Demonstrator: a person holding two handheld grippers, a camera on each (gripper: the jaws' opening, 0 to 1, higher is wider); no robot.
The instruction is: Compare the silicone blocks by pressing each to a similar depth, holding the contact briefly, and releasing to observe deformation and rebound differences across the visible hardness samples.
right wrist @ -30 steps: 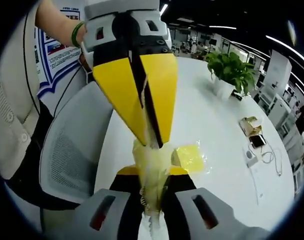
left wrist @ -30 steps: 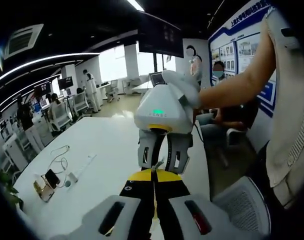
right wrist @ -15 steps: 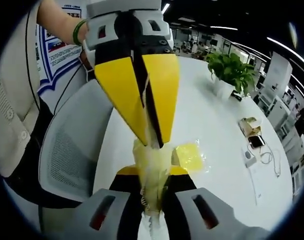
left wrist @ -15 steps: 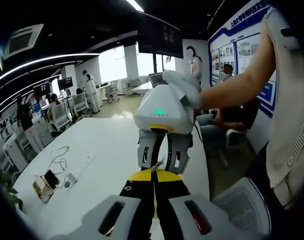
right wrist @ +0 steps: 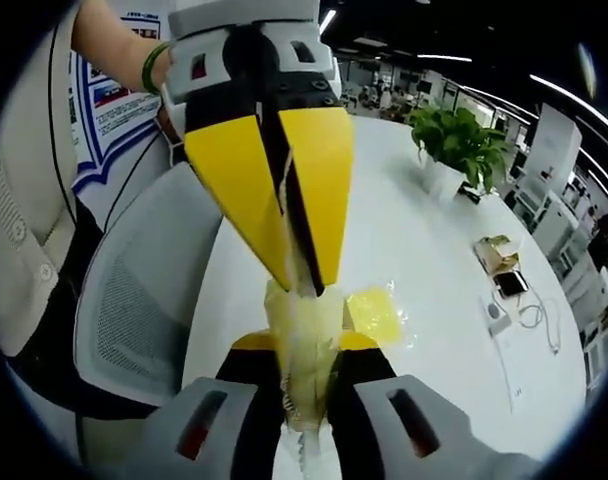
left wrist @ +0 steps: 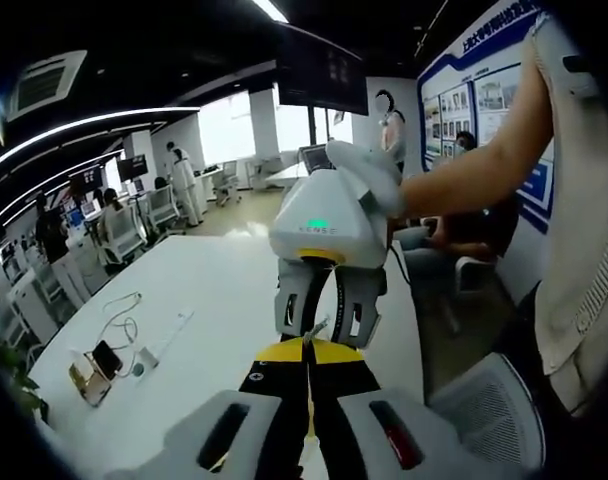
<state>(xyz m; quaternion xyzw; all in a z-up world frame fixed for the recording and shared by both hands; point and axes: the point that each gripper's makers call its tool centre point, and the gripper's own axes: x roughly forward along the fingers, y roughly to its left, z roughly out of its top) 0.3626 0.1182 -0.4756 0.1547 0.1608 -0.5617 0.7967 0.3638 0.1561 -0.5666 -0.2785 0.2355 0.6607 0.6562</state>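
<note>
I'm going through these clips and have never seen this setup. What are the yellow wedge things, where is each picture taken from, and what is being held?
There is no robot here. A person holds a hand tool in each hand, each ending in a two-jaw gripper with yellow and black jaws, and each carries its own fisheye camera looking along those jaws.

In the left gripper view, the left gripper rises from the bottom with its jaws together, and the white tool facing it is the right gripper.

In the right gripper view, the same meeting is seen from the other side: the left gripper comes down from above, and both grippers pinch a pale yellowish silicone block between them above the white table.

On the table lie a second yellow block, a potted plant, and a phone with a cable.
</note>
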